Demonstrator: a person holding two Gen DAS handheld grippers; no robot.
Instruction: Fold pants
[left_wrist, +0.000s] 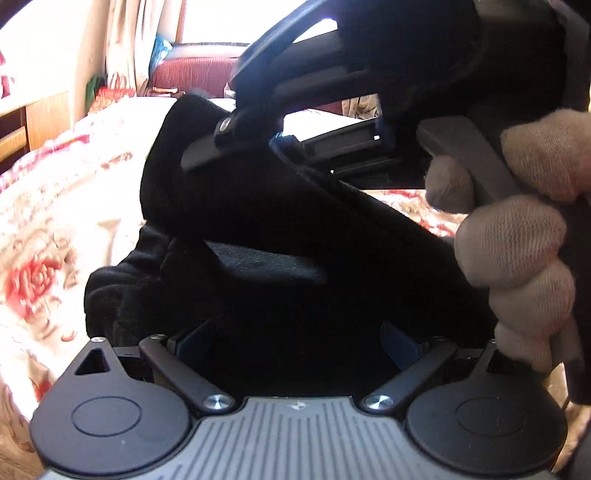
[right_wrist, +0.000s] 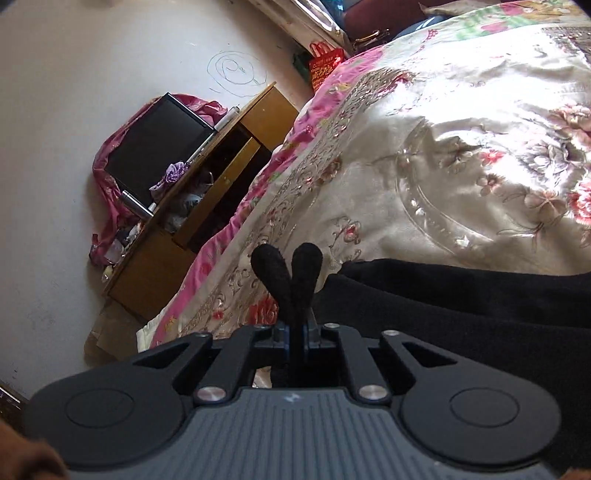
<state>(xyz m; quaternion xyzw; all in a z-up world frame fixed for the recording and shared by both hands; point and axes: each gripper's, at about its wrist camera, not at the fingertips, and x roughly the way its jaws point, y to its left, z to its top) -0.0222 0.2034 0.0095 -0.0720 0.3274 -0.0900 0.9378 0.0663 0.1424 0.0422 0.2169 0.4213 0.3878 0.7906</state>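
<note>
The black pants (left_wrist: 258, 221) hang bunched right in front of the left wrist camera. My left gripper (left_wrist: 295, 295) has its blue finger mounts wide apart, jaws open; its fingers are lost in the black cloth. My right gripper (left_wrist: 195, 140) crosses above it, held by a gloved hand (left_wrist: 517, 251), with cloth draping from its fingers. In the right wrist view the right gripper (right_wrist: 286, 258) is shut, its fuzzy black fingers meeting low and splaying at the tips. Dark cloth sits at their base, and the pants (right_wrist: 461, 295) trail off to the right on the bed.
A floral bedspread (right_wrist: 443, 147) covers the bed (left_wrist: 55, 221). Beside the bed stands a wooden cabinet (right_wrist: 229, 177) with a dark screen (right_wrist: 155, 147) and clutter on it. A red sofa (left_wrist: 192, 74) sits by the bright window.
</note>
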